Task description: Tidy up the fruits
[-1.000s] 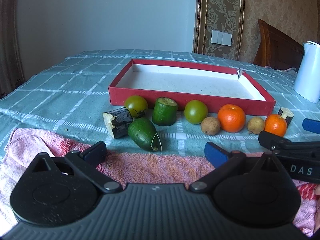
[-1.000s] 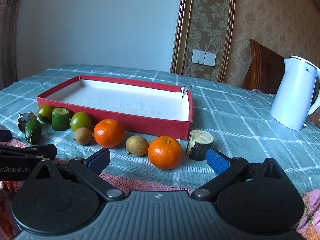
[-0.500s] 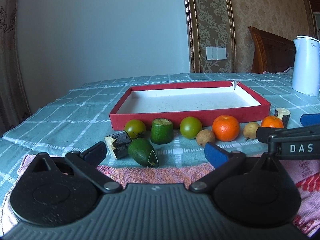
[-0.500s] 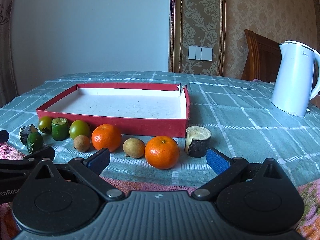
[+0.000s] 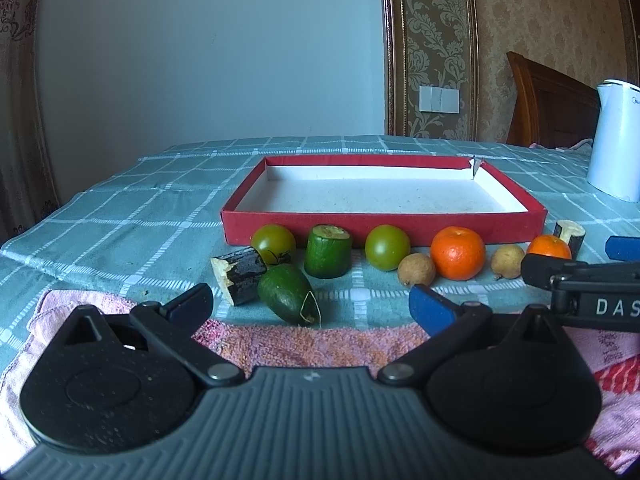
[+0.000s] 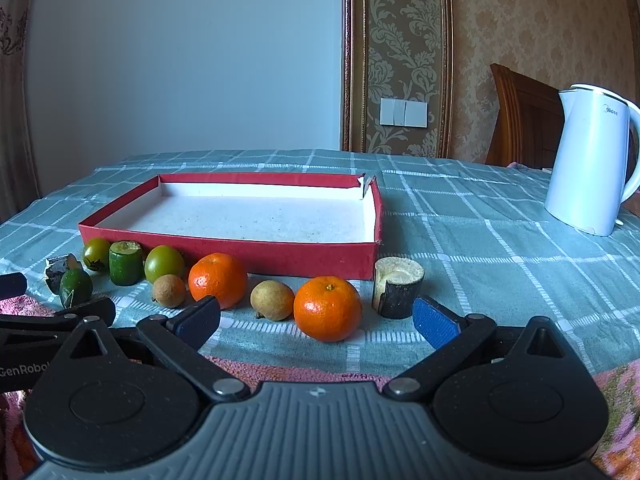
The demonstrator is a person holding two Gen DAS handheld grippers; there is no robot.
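Two hand-held grippers hover low at the near edge of a table (image 6: 460, 208) spread with a teal checked cloth, facing a row of fruit lined up along the front wall of a shallow red box (image 6: 248, 254). The box, white inside, holds nothing, so the sorting appears not to have begun.

The left gripper (image 5: 310, 304) has its jaws wide apart and empty, pointed at the left end of the row: a dark green avocado-shaped fruit (image 5: 289, 294) lying on its side just beside a dark stalk piece (image 5: 239, 274), with a green tomato (image 5: 273, 240), a cut green stub (image 5: 328, 251) standing upright and a second green tomato (image 5: 387, 247) behind. The right gripper (image 6: 316, 320) also has its jaws apart with nothing between them, and looks straight at a small orange (image 6: 328, 308). Near that orange sit a brown round fruit (image 6: 272, 300), a second orange (image 6: 218, 280), another brown fruit (image 6: 169, 290) and a second stalk piece (image 6: 397, 286) standing on end by the box's right corner.

The fruit sits in a loose line touching or close to the box wall, probably laid out so each gripper can reach its own half. Both tools rest over a pink towel (image 5: 304, 344) at the table's edge. A white kettle (image 6: 592, 164) stands well apart on the right, clear of the work.

Judging by the aim, the nearest orange and the avocado-shaped fruit look like the first picks, each to be lifted over the low wall into the box.
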